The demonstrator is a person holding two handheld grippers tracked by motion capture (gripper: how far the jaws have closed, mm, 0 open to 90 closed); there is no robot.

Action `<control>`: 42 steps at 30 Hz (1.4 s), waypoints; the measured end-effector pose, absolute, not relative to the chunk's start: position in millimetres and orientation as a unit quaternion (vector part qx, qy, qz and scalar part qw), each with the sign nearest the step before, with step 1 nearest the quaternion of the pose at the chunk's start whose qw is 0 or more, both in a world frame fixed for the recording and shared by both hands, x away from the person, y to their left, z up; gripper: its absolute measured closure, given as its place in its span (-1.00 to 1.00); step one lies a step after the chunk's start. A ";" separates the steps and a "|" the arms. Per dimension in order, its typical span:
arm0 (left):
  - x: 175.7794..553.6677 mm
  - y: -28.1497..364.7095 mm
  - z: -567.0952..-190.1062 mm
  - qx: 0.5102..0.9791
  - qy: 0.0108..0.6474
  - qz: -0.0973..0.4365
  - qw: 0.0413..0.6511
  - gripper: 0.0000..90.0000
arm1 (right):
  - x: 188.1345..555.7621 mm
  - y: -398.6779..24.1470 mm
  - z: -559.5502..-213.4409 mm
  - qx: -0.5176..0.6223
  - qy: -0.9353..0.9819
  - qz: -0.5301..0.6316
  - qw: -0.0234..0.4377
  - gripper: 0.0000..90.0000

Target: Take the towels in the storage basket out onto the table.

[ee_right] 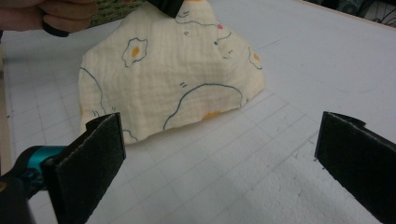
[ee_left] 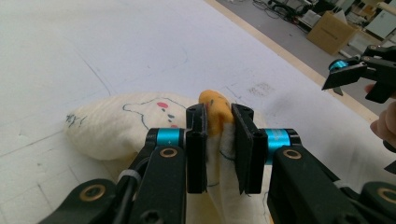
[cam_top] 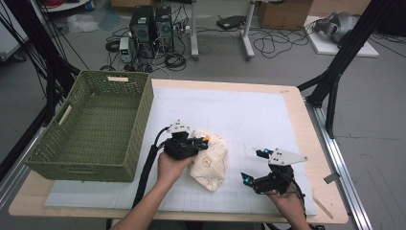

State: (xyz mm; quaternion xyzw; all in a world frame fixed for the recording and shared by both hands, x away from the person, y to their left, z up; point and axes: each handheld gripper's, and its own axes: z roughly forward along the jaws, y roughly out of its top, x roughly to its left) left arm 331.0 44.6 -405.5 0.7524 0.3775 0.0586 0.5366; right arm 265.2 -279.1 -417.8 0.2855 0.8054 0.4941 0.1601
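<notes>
Cream muslin cloth [cam_top: 210, 160], printed with fried eggs and thin blue outlines, lies bunched on the white gridded mat [cam_top: 249, 120] that covers the pale wooden tabletop [cam_top: 306, 143]. Taking that cloth as the landmark: the left gripper [cam_top: 198, 142] sits on its upper left edge, gripped from behind by the person's left hand [cam_top: 171, 167]. In the left gripper view the two black jaws stand narrow, and a raised fold of the cloth with an orange yolk patch at its tip [ee_left: 215, 114] sits between them; the pads are touching the fabric on both sides, so the fold is pinched. From the right gripper view the cloth rises like a small tent [ee_right: 173, 74], pulled up at its top where that gripper has it.

To the right of the cloth, well apart from it, the right gripper [cam_top: 251, 167] is held in the person's right hand [cam_top: 289, 203] above the mat. Its jaws stand wide, with nothing between them but bare grid lines; the cloth lies beyond their tips.

To the left of the cloth, just beside the left hand, stands a rectangular green woven basket [cam_top: 139, 115], its near corner close to the black cable [cam_top: 148, 165] trailing from the left gripper.
</notes>
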 end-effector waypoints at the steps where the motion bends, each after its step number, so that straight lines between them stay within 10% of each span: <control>1: 330.9 44.9 -405.3 0.753 0.376 0.060 0.536 0.65 | 265.6 -278.3 -417.9 0.287 0.805 0.494 0.159 -0.98; 19: 319.0 51.4 -393.8 0.768 0.345 0.083 0.534 0.17 | 269.4 -270.5 -419.7 0.282 0.810 0.490 0.156 -0.98; 42: 309.0 73.1 -384.6 0.765 0.341 0.092 0.539 0.09 | 269.0 -268.8 -420.0 0.279 0.813 0.487 0.156 -0.98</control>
